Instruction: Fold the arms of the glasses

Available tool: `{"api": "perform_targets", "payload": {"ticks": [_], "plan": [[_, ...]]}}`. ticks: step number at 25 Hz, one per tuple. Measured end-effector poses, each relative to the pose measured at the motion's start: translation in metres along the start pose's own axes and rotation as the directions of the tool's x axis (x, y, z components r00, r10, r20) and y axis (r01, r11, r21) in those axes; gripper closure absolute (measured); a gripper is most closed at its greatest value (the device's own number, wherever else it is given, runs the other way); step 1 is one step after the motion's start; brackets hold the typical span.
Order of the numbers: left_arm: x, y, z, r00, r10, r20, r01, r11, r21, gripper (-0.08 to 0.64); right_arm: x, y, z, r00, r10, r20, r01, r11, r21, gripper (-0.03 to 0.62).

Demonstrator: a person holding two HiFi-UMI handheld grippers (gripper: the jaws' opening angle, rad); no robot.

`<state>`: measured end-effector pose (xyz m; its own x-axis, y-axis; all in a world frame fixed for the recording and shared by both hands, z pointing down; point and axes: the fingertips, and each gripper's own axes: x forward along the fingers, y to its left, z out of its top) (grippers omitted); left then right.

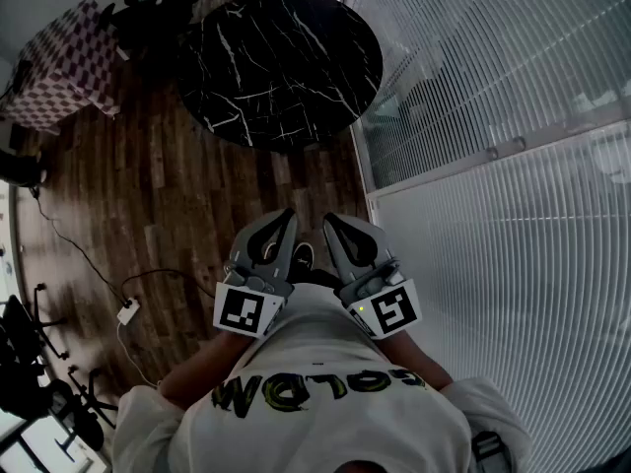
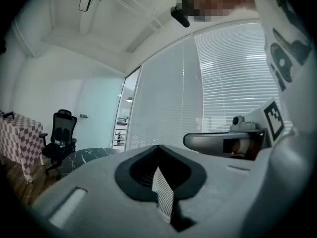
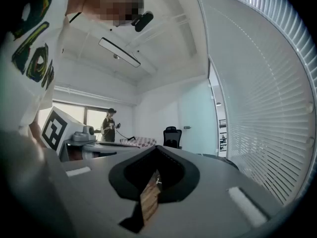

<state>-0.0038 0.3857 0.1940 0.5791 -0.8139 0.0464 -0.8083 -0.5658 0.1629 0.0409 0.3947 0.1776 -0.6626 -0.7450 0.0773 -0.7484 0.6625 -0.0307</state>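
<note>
No glasses show in any view. In the head view I hold both grippers side by side close to my body, pointing level over the wooden floor. My left gripper (image 1: 286,215) has its jaws together with nothing between them, and so does my right gripper (image 1: 330,221). In the left gripper view the grey jaws (image 2: 158,148) meet at the tips, and the right gripper (image 2: 218,142) shows beside them. The right gripper view shows its own jaws (image 3: 157,148) closed, with the left gripper (image 3: 81,135) at the left.
A round black marble table (image 1: 281,62) stands ahead of me. A checkered-cloth table (image 1: 64,62) is at the far left and white blinds (image 1: 493,116) run along the right. Cables and a power strip (image 1: 126,311) lie on the floor. A black office chair (image 2: 62,133) and a distant person (image 3: 110,125) are visible.
</note>
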Motion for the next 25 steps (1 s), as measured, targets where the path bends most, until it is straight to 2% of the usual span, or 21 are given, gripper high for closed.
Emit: {"api": "perform_targets", "payload": {"ticks": [14, 17, 21, 25], "plan": [[0.027, -0.007, -0.015, 0.999, 0.015, -0.041, -0.015, 1.000, -0.016, 0.558, 0.002, -0.035, -0.011, 1.000, -0.005, -0.015, 0.005, 0.999, 0.034, 0.589], [0.033, 0.005, -0.019, 0.998, 0.023, -0.063, -0.024, 1.000, -0.013, 0.558, 0.013, -0.041, -0.015, 1.000, 0.007, -0.021, -0.006, 0.999, 0.051, 0.590], [0.051, 0.030, -0.018, 0.998, 0.043, -0.049, -0.044, 0.998, -0.035, 0.558, 0.037, -0.054, -0.023, 0.999, 0.007, -0.036, -0.006, 0.999, 0.050, 0.589], [0.075, 0.060, -0.027, 0.996, 0.026, -0.081, -0.028, 0.999, -0.026, 0.558, 0.072, -0.069, -0.025, 0.999, 0.007, -0.052, -0.005, 0.999, 0.044, 0.589]]}}
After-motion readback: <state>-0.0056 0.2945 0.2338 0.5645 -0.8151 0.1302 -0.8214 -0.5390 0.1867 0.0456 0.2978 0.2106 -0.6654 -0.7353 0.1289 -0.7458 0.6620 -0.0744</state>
